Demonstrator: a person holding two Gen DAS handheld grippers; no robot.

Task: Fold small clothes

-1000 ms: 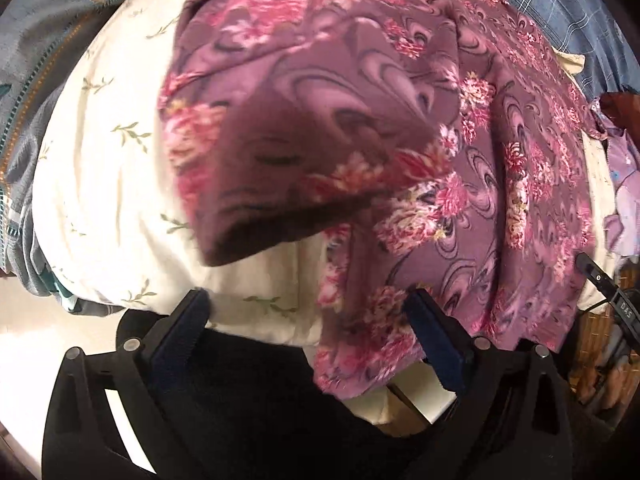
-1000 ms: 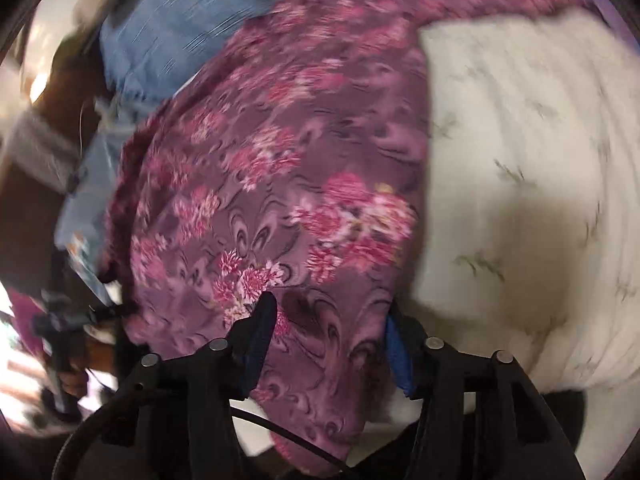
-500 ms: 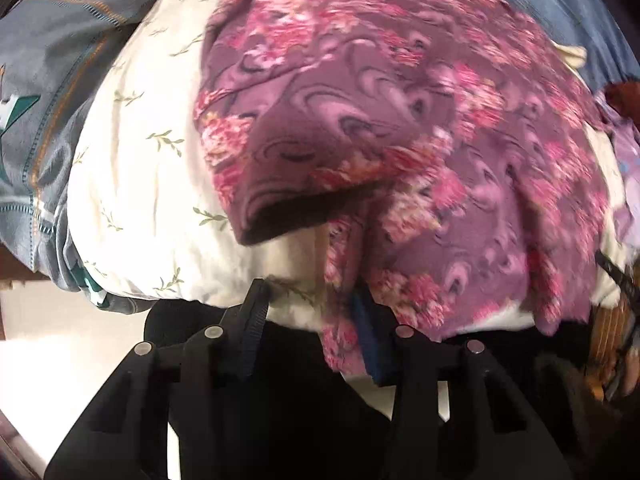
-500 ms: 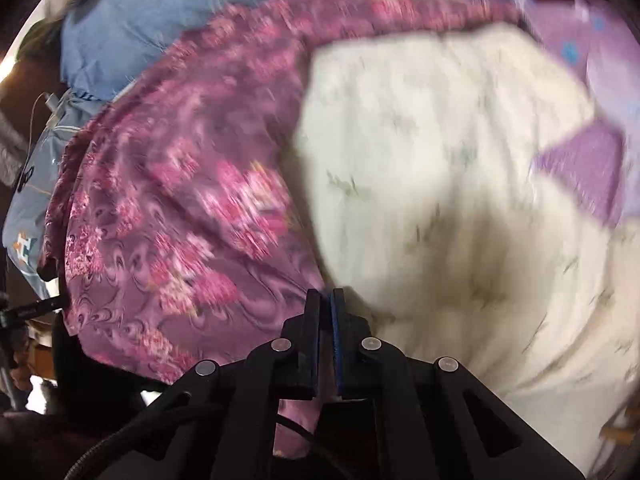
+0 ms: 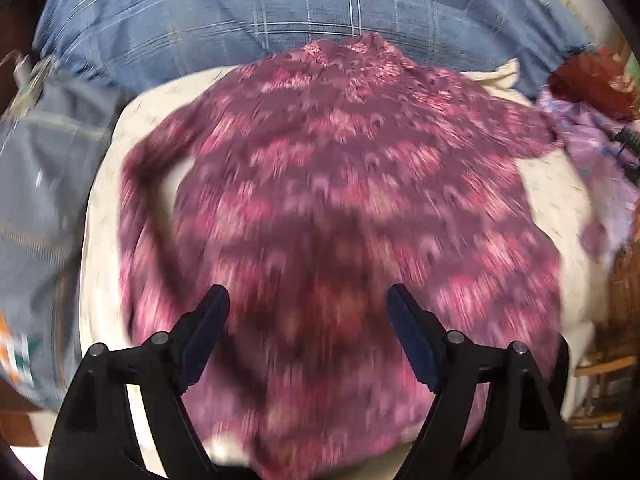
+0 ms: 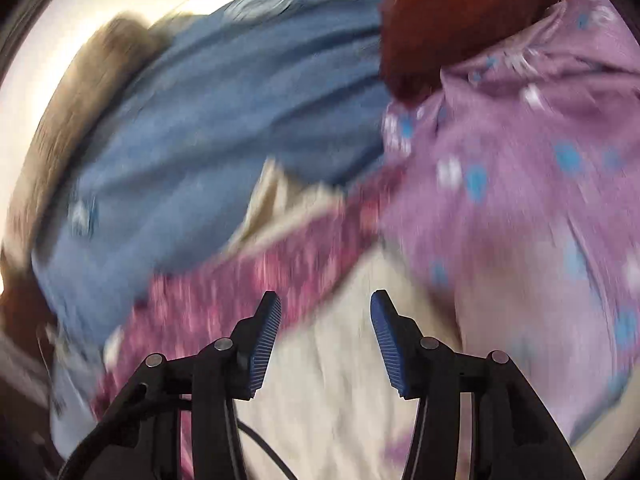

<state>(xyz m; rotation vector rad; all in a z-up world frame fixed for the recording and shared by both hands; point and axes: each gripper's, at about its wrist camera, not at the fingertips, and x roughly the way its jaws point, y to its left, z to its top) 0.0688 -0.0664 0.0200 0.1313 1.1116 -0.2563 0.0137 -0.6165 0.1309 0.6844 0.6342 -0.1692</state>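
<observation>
Above purple floral garment [image 5: 340,208] on cream cloth [image 5: 560,184], both jaws opening empty, likely finishing one fold; regrasping an edge next.

Two claws [image 5: 308,320] [image 6: 325,332] — one floral garment [image 5: 340,200] — one cream cloth [image 6: 340,380]

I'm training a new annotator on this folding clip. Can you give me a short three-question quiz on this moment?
1. True or false: the left hand-held gripper is pinching the purple floral garment.
2. What lies directly under that garment? A) cream cloth B) bare wood C) a red bag
3. Which fabric fills the right side of the right wrist view?

Key:
1. False; its jaws are opening, with nothing pressed between the pads.
2. A, the cream cloth.
3. The lilac cloth with blue dots, beside the right hand-held gripper.
</observation>
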